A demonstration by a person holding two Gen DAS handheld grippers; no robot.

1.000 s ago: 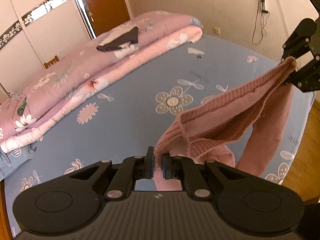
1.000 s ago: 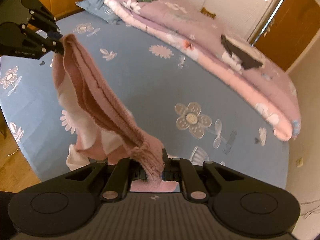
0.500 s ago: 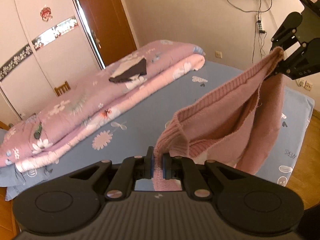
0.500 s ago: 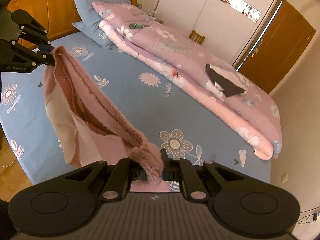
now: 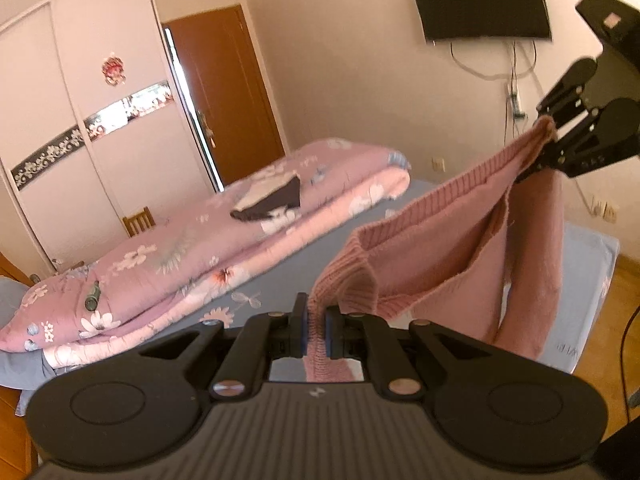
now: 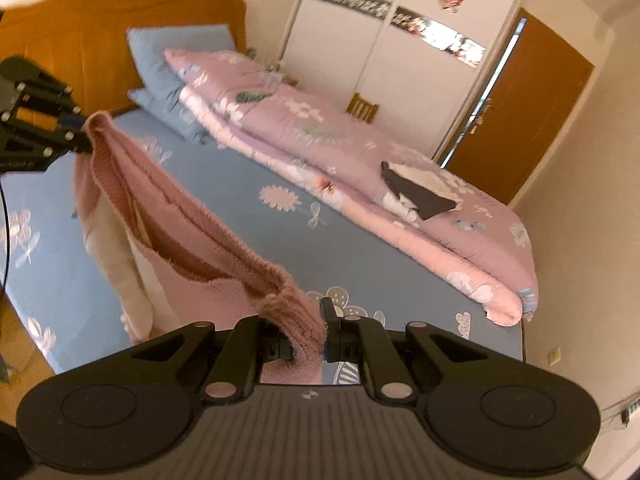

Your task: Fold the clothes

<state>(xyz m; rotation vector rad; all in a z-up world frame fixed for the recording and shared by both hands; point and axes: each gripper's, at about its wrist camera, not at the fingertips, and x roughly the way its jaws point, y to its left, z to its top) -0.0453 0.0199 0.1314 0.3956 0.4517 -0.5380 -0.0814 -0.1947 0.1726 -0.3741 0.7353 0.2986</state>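
A pink knitted sweater (image 5: pixel 448 236) hangs in the air above the bed, stretched between both grippers by its ribbed edge. My left gripper (image 5: pixel 316 330) is shut on one corner of that edge. My right gripper (image 6: pixel 308 336) is shut on the other corner of the pink sweater (image 6: pixel 188 236). Each gripper also shows in the other's view: the right gripper (image 5: pixel 544 152) at the upper right, the left gripper (image 6: pixel 82 142) at the left edge. The sweater's body and a sleeve dangle below the held edge, clear of the sheet.
The bed has a blue flowered sheet (image 6: pixel 248 216). A folded pink quilt (image 5: pixel 192 248) lies along its far side with a dark garment (image 5: pixel 272 200) on top. A wooden headboard (image 6: pixel 80 40), wardrobe (image 5: pixel 80 120), brown door (image 5: pixel 228 92), wall TV (image 5: pixel 480 4).
Both grippers have risen with the sweater, lifting it further off the bed. The views have tilted up, so more of the walls, door and wardrobe shows.
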